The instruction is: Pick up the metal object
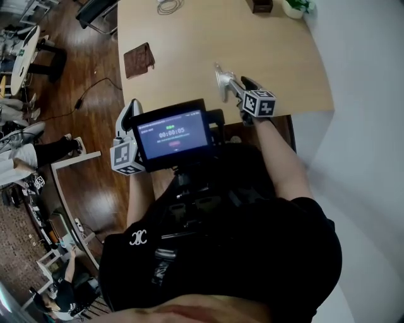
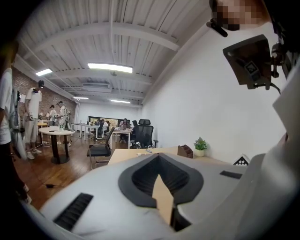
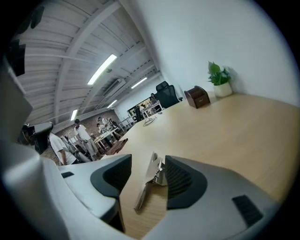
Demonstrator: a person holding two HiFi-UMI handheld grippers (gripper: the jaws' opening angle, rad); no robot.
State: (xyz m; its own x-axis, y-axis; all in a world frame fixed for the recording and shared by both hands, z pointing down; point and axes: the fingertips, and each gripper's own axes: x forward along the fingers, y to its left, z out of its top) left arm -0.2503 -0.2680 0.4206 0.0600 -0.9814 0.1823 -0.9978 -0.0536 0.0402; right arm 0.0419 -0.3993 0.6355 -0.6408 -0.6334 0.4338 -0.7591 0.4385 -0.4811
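Observation:
The metal object is a silver clip (image 1: 221,77) lying on the wooden table (image 1: 189,38) close to its near edge. In the right gripper view the clip (image 3: 151,174) lies between the two black pads, close against the right-hand pad (image 3: 180,180), with a gap to the left one. My right gripper (image 1: 232,85) (image 3: 140,180) is low over the table and open around the clip. My left gripper (image 1: 129,112) hangs off the table's left side over the floor, partly behind a screen. Seen in its own view, the left gripper (image 2: 161,190) has its jaws together with nothing in them.
A brown leather piece (image 1: 138,60) lies at the table's left. A coiled cable (image 1: 168,6), a brown box (image 1: 260,5) and a potted plant (image 1: 295,6) stand at the far end. A white wall runs along the right. A chest-mounted screen (image 1: 173,134) hides the near table edge.

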